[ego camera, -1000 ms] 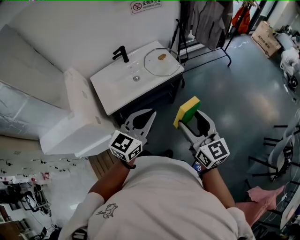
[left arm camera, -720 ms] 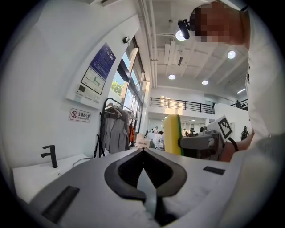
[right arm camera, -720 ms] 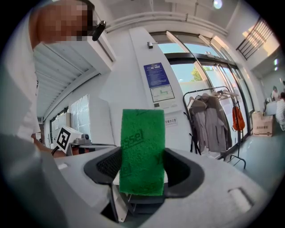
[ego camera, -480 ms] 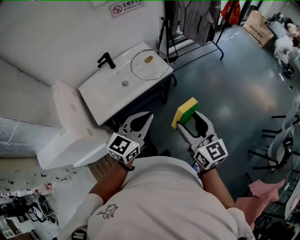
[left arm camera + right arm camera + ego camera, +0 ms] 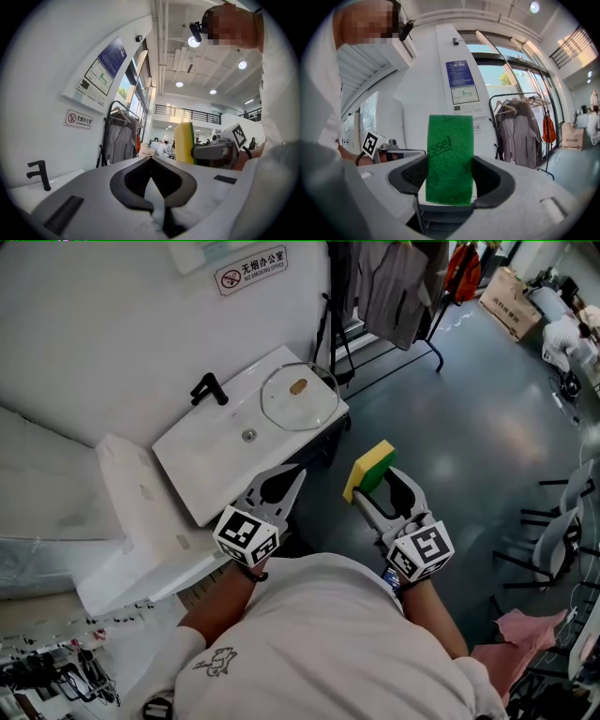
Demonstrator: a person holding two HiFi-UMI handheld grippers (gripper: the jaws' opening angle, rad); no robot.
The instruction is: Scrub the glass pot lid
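head view: right gripper (image 5: 373, 486) clamps sponge (image 5: 370, 466) pointing forward; left gripper (image 5: 295, 474) closed empty; glass lid (image 5: 314, 409) flat.

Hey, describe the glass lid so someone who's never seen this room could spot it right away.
Find the white sink below the no-smoking sign. The lid lies flat on its end away from the black faucet. It is the only clear round disc there, with a small tan knob in the middle.
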